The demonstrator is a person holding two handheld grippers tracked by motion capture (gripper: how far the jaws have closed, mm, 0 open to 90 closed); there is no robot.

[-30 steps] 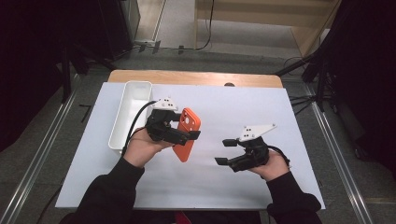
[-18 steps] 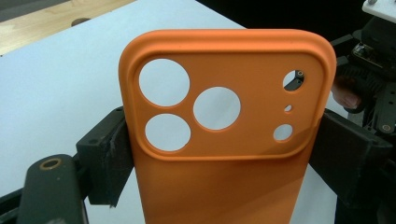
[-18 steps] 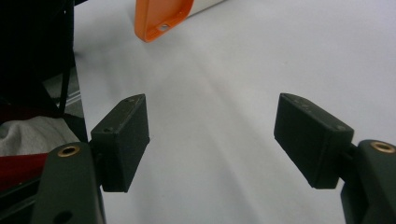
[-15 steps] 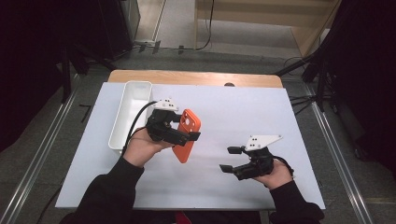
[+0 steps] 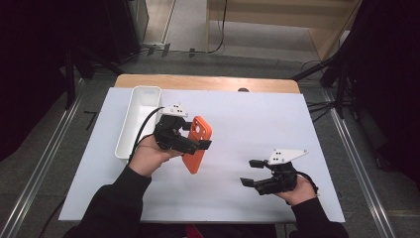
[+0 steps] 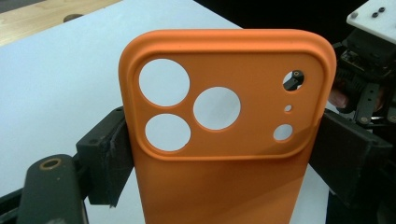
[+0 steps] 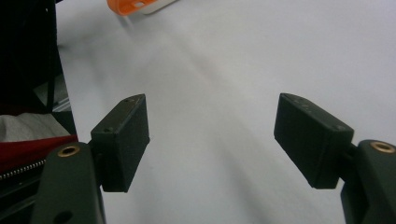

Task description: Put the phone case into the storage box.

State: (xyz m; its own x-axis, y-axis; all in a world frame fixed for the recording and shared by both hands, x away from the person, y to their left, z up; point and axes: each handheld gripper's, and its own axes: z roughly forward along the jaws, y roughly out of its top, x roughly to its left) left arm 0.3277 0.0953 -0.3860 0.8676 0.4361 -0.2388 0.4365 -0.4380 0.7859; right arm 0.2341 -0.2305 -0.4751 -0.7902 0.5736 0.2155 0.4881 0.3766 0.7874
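1. One orange case (image 5: 197,145), clamped by its sides in the left gripper (image 5: 194,139), held above the table (image 5: 237,114).
2. One right gripper (image 5: 251,172), jaws apart, empty.
3. One white bin (image 5: 138,119), left of the case.

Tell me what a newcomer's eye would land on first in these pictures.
The bright orange phone case stands out first, clamped by its side edges in the left hand-held gripper above the white table, its round camera holes facing the left gripper view. Next comes the long white tray at the table's left edge. The right hand-held gripper is open with nothing between its jaws, low near the front right.
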